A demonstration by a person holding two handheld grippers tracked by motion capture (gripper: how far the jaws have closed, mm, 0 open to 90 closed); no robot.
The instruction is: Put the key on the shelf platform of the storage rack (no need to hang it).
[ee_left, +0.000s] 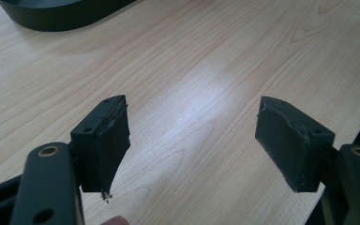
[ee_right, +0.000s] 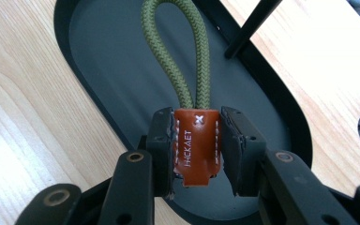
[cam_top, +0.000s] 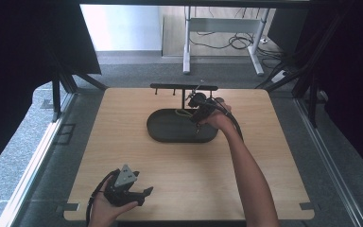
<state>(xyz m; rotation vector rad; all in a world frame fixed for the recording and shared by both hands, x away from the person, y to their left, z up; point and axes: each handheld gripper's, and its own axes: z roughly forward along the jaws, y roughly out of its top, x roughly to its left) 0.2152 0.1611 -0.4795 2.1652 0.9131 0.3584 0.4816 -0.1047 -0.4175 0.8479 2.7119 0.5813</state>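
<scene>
One brown leather tab point(ee_right: 197, 145) with an olive cord loop point(ee_right: 186, 51) sits clamped between the right gripper point(ee_right: 198, 151) jaws, held over the dark oval tray point(ee_right: 93, 70), perhaps so the loop can reach the hook rack point(cam_top: 184, 87) behind. Well apart, the left gripper point(ee_left: 192, 140) rests near the table point(cam_top: 179, 179) edge, jaws spread and empty.

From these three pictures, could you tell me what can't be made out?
- Lower end of the leather tab: right gripper view, hidden between the right gripper jaws.
- Hooks under the rack: high view, too small.
- Far part of the tray: left gripper view, cut off by the top edge.
</scene>
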